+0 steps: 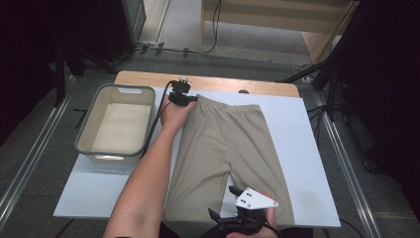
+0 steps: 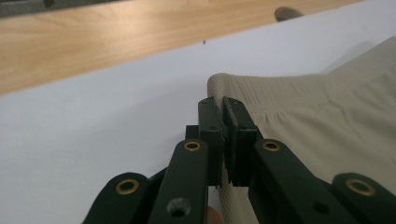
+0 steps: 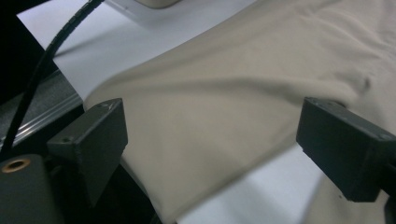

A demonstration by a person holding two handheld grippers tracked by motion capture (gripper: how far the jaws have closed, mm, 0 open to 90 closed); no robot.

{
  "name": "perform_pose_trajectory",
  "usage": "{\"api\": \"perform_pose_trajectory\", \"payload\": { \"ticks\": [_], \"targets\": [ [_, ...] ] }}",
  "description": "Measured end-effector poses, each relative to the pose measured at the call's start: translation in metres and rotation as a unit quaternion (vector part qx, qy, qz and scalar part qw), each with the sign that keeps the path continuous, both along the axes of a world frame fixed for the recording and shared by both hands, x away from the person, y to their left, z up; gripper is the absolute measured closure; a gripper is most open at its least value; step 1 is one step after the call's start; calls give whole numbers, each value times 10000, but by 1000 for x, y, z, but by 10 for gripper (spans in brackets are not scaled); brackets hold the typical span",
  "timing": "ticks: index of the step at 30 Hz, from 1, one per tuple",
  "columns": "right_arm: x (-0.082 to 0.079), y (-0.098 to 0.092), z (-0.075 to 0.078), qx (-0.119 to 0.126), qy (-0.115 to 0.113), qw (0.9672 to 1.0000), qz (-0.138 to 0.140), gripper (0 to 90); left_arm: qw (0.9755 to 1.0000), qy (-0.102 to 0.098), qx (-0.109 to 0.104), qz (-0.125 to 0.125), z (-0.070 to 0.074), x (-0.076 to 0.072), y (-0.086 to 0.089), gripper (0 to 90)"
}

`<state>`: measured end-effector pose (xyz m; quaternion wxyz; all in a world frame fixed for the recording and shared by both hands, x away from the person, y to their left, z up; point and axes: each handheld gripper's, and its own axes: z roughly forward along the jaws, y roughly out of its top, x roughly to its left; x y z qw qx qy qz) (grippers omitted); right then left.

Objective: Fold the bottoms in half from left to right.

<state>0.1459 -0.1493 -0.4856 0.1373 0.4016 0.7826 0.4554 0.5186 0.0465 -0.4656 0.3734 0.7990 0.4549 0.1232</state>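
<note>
From above, beige trousers (image 1: 225, 148) lay flat on the white sheet (image 1: 307, 148) beside an empty grey tub (image 1: 119, 124), the left gripper (image 1: 190, 99) at the far waistband corner and the right gripper (image 1: 225, 223) over the near leg ends. In the left gripper view, the jaws were pinched tight on the waistband edge (image 2: 219, 86). The right gripper view showed jaws spread wide above a trouser leg (image 3: 210, 121); I judged it should bite the hem squarely before any lift, so the fold stays even.

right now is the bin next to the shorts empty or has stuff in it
Empty. The high view looks straight into the grey bin and shows only its bare pale floor; the beige shorts lie spread beside it.
</note>
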Motion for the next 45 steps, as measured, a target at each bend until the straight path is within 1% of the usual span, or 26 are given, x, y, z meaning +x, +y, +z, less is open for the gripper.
{"api": "perform_pose_trajectory", "payload": {
  "ticks": [2,4,5,6,8,9,11,13,15,18,21,22,24,25,26,27,29,31,33,34,36,38,40,42,44,45],
  "targets": [
    [5,10,3,-44,-7,10000,-59,132,9999,-70,5,-77,10,1,0,873],
    [8,21,6,-131,-43,9999,-97,199,9999,-122,-6,-100,18,1,0,873],
    [10,27,7,-161,-79,9998,-131,213,9998,-150,5,-119,22,1,0,873],
    [11,34,7,-125,-108,9998,-111,236,9998,-163,4,-132,23,1,0,873],
    [14,44,7,-102,-49,9999,2,289,9997,-200,-28,-143,27,1,0,873],
    [15,51,6,-168,-37,9998,68,309,9997,-205,-42,-139,28,2,0,873],
    [17,65,2,-212,34,9995,250,347,9997,-196,-66,-121,29,2,1,873],
    [17,79,-4,-290,12,9990,352,391,9997,-178,-54,-140,29,2,2,873],
    [18,93,-10,-404,-2,9983,414,409,9997,-169,-60,-144,28,2,3,873],
    [19,111,-19,-435,146,9973,572,417,9997,-170,-46,-158,28,1,3,873],
    [19,125,-27,-564,163,9960,675,417,9998,-154,-45,-139,27,1,4,872],
    [19,128,-29,-602,179,9959,645,417,9998,-149,-40,-137,27,1,5,872],
    [19,132,-34,-649,222,9952,691,421,9998,-137,-36,-130,25,1,6,872],
    [17,133,-36,-682,100,9955,654,435,9998,-132,-31,-127,25,1,6,872],
    [15,135,-37,-778,-4,9952,597,453,9998,-131,-27,-127,25,1,7,872],
    [13,136,-37,-836,-46,9951,529,467,9998,-120,-41,-130,24,1,7,872],
    [11,138,-37,-854,-36,9957,344,516,9998,-104,-80,-121,24,1,7,872],
    [10,138,-37,-877,-22,9958,266,670,9999,-94,-84,-119,23,1,6,872],
    [13,134,-35,-790,116,9964,269,828,9998,-87,-89,-121,22,1,6,872],
    [15,132,-36,-714,206,9968,281,870,9998,-87,-94,-122,22,0,6,872],
    [19,128,-36,-519,360,9975,311,883,9999,-81,-90,-121,22,1,7,872],
    [20,126,-35,-547,363,9972,359,886,9999,-75,-98,-120,22,1,8,872],
    [20,126,-31,-506,414,9970,406,887,9998,-90,-97,-113,22,1,10,872],
    [19,124,-28,-462,279,9974,476,887,9998,-98,-122,-94,23,1,12,872],
    [18,123,-22,-250,232,9973,644,887,9998,-109,-148,-26,25,2,13,871],
    [18,124,-19,-226,176,9971,702,887,9998,-123,-153,25,25,2,13,871]
  ]
}}
